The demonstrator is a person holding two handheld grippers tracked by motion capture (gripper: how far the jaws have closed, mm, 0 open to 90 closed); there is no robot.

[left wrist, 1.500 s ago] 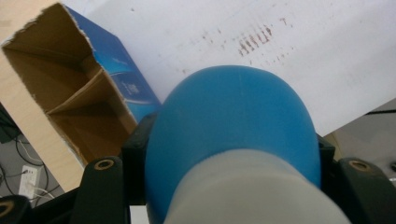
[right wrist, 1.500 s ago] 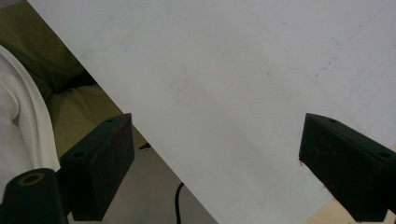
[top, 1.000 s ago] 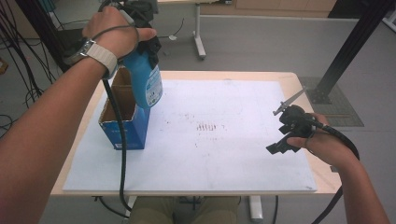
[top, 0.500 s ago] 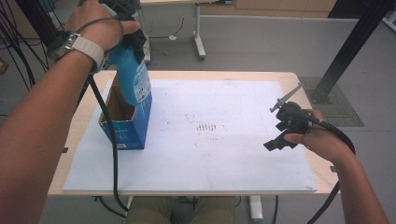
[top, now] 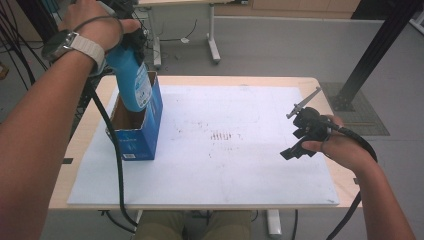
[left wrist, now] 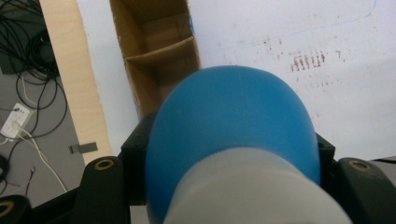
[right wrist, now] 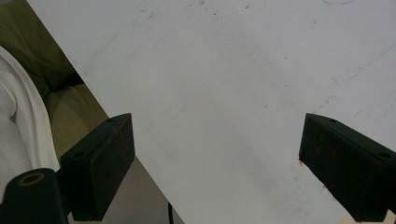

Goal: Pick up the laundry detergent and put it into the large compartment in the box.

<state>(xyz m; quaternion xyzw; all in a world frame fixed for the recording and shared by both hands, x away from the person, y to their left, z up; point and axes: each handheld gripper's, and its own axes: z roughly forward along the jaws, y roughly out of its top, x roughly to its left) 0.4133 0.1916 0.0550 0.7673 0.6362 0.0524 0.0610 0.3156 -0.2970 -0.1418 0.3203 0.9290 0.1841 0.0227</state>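
Left gripper (top: pixel 131 41) clamped on a blue bottle (top: pixel 131 75) held above an open blue cardboard box (top: pixel 139 131) at the table's left, right gripper (top: pixel 301 137) hovering over the white mat (top: pixel 225 165), jaws spread wide, holding nothing.

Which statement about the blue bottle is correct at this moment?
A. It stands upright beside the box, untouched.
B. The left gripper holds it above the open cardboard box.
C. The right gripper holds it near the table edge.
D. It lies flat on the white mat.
B: the left gripper is shut on the blue bottle, lifted over the open cardboard box.
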